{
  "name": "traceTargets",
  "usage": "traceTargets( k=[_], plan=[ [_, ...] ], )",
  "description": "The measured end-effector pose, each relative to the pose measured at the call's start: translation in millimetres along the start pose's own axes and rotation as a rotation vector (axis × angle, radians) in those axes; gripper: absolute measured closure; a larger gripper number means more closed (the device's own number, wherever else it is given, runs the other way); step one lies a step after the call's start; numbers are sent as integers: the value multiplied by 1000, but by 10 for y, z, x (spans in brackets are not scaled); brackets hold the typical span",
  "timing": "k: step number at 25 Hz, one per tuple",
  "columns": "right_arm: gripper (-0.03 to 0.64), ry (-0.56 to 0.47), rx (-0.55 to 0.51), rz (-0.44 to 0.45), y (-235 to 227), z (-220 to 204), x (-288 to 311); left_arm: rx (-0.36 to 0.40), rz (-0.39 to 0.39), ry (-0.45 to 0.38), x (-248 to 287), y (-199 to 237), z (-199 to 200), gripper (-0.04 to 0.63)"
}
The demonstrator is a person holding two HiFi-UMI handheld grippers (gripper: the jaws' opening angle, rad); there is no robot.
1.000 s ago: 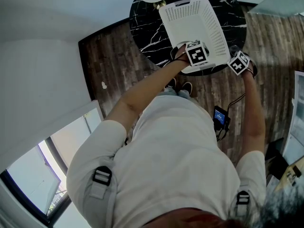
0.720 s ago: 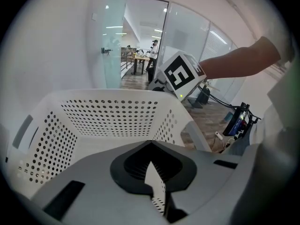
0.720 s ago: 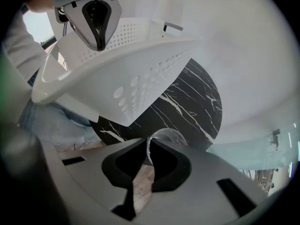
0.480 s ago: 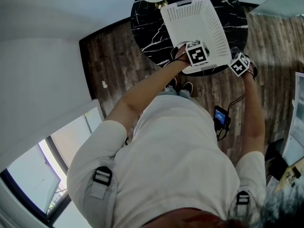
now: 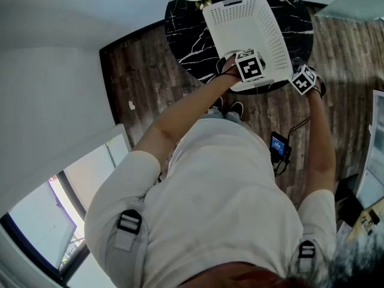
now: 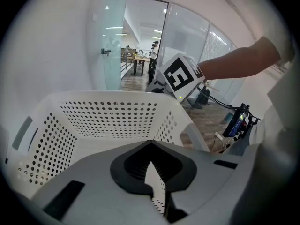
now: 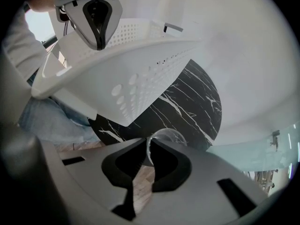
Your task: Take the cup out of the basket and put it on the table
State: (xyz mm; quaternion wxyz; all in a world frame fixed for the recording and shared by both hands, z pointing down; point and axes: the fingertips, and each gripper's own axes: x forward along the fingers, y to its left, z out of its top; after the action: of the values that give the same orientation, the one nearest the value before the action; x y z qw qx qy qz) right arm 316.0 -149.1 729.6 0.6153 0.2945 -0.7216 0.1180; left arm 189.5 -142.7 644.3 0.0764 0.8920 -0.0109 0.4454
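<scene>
Clamping basket (image 6: 112, 118) wall in left claw (image 6: 154, 175), right claw (image 7: 149, 154) pinching clear cup (image 7: 169, 137) by rim

1. The floor (image 5: 138, 83) is dark wood planking, streaked and worn.
2. A round desk (image 5: 183, 38) with a black top veined in white stands on it, close to a plain white wall (image 5: 54, 23).
3. A dark-framed window (image 5: 36, 221) shows at the lower left of the head view, with bright daylight behind it.
4. In the left gripper view, a glass partition (image 6: 110, 46) gives onto a lit office with tables (image 6: 140, 62) and ceiling strip lights.
5. A small blue-screened device (image 5: 277, 147) with cables lies on the floor.
</scene>
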Motion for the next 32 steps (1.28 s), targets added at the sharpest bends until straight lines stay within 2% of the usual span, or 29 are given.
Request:
traceTargets(
  k=[32],
  plan=[
    [588, -34, 48, -2, -46, -14, -14, 8, 14, 1, -73, 6, 4, 589]
  ],
)
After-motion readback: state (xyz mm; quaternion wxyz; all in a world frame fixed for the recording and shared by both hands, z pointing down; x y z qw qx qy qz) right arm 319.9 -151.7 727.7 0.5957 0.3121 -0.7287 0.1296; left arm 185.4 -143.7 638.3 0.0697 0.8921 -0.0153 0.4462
